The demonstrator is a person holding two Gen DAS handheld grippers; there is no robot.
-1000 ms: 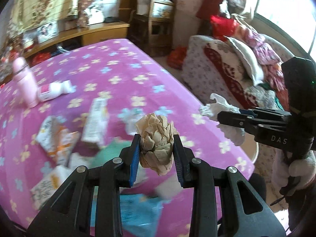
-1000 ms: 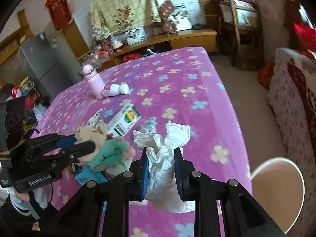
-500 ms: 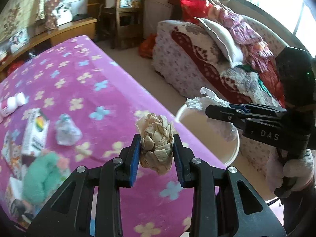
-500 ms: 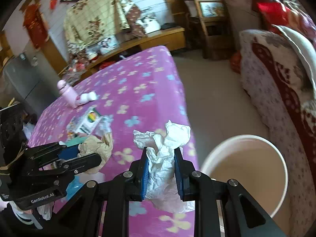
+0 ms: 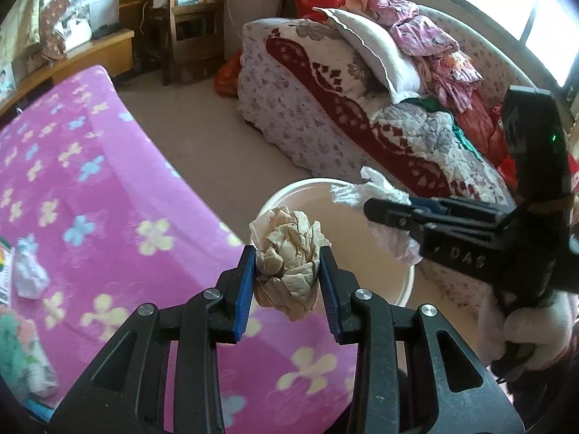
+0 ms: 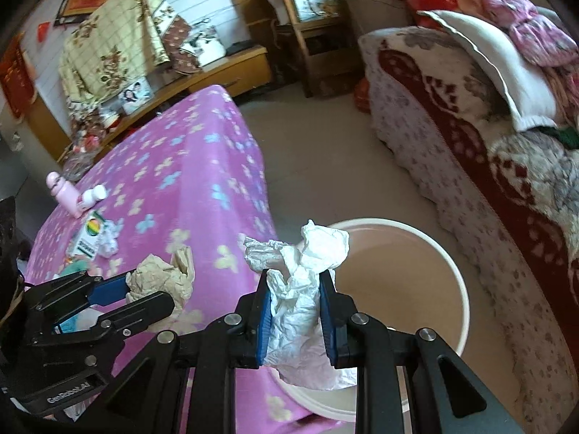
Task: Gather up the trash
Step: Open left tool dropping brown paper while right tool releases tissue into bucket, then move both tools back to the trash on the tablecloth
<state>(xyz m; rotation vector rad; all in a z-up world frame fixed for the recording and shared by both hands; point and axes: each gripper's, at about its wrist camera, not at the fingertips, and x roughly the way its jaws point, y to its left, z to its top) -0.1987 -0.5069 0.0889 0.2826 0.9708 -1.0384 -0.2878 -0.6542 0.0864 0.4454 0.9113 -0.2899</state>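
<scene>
My left gripper (image 5: 287,271) is shut on a crumpled beige paper ball (image 5: 287,253), held at the table's edge beside the white bin (image 5: 289,195). My right gripper (image 6: 295,302) is shut on a crumpled white tissue (image 6: 300,264) and holds it over the near rim of the bin (image 6: 459,278). In the left wrist view the right gripper (image 5: 376,204) with its tissue (image 5: 372,188) hangs over the bin's opening. In the right wrist view the left gripper (image 6: 144,291) with the beige ball (image 6: 163,276) is over the table's corner.
The pink flowered table (image 6: 188,166) holds a small white wrapper (image 5: 27,271), a carton (image 6: 88,237), a pink bottle (image 6: 65,195) and a white bottle (image 6: 92,195). A sofa (image 5: 343,83) piled with bedding stands behind the bin. A wooden chair (image 6: 307,29) is at the back.
Both grippers have swung right, away from the table's middle toward the bin. The right gripper's tissue now hangs over the bin. Both keep their hold.
</scene>
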